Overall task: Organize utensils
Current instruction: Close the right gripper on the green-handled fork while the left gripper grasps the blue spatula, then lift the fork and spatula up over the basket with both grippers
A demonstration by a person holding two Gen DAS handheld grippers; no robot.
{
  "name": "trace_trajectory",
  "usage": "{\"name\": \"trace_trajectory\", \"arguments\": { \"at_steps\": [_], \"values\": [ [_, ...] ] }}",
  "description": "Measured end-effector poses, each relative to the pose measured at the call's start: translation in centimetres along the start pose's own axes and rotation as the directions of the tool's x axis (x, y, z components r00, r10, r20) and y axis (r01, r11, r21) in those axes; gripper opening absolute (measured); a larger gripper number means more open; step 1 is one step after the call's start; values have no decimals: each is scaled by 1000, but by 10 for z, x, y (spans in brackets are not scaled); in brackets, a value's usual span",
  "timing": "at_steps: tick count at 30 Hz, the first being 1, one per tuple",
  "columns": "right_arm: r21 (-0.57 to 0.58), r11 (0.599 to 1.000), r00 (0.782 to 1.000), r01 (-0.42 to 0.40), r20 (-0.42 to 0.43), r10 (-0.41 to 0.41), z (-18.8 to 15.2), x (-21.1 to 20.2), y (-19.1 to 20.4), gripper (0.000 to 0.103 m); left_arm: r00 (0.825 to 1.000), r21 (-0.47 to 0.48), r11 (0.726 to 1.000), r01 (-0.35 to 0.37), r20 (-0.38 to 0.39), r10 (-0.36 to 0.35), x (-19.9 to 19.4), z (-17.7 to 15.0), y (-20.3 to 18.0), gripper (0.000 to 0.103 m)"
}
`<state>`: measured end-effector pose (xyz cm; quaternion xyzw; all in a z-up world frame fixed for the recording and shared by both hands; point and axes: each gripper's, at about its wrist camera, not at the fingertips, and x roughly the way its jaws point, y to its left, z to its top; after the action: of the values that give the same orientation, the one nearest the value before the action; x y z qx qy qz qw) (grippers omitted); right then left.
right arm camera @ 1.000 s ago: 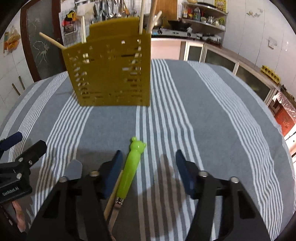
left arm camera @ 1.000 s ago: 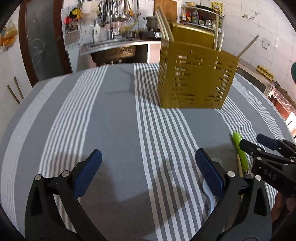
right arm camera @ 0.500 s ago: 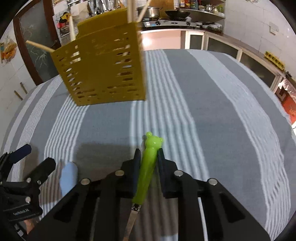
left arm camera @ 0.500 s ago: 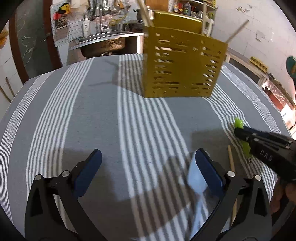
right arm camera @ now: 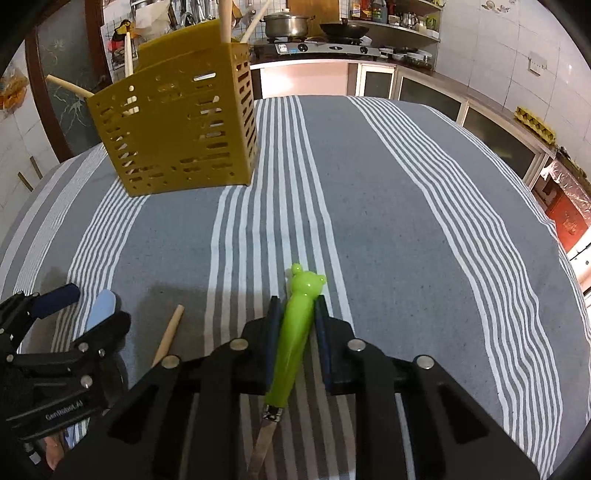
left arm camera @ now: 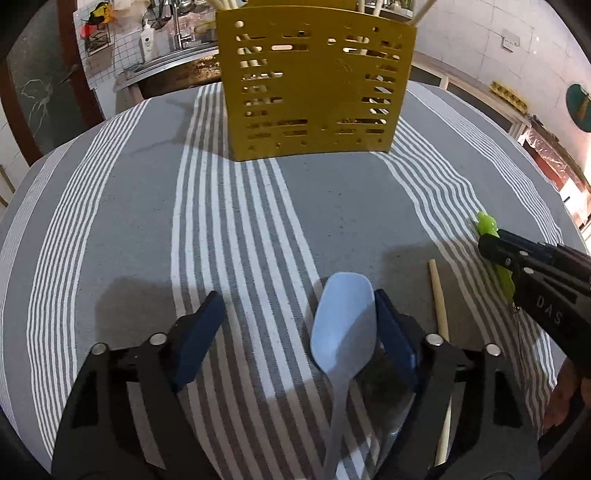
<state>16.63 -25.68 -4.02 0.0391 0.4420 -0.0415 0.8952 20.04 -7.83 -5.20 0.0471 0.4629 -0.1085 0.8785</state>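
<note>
A yellow slotted utensil holder stands at the far side of the striped cloth and holds several wooden sticks; it also shows in the right wrist view. My left gripper is open around a light blue spoon lying on the cloth, the bowl close to its right finger. My right gripper is shut on a green bear-topped utensil, whose metal end points back under it. The green handle also shows in the left wrist view. A wooden chopstick lies between the two grippers.
The table has a grey cloth with white stripes. Behind it are a kitchen counter with a stove and pots and a sink with hanging tools. A cabinet edge runs along the right.
My right gripper has closed on the green utensil's handle. My left gripper has moved right, so the blue spoon now lies between its open fingers. The holder looks nearer in both views.
</note>
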Motion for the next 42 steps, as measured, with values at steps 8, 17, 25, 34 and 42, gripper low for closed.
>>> {"name": "trace_trajectory", "arguments": {
  "at_steps": [8,17,25,34,42],
  "values": [
    [-23,1000,1000,-10,14,11,-5,0,6,19,1000,-4,1000,-4,4,4,-3,1,-2,34],
    [-18,999,998,-38,50,38,-6,-10,7,18,1000,-56,998,16,18,-15,-4,2,15,31],
    [-5,999,989,-37,145,38,2,-37,4,16,995,-117,993,-4,96,16,-21,8,34,31],
    [-9,999,963,-39,265,40,9,-67,2,15,967,-159,987,-35,245,74,-57,14,45,31],
    [-9,999,929,-40,368,41,15,-93,-2,15,921,-176,984,-35,377,101,-95,20,52,31]
  ]
}}
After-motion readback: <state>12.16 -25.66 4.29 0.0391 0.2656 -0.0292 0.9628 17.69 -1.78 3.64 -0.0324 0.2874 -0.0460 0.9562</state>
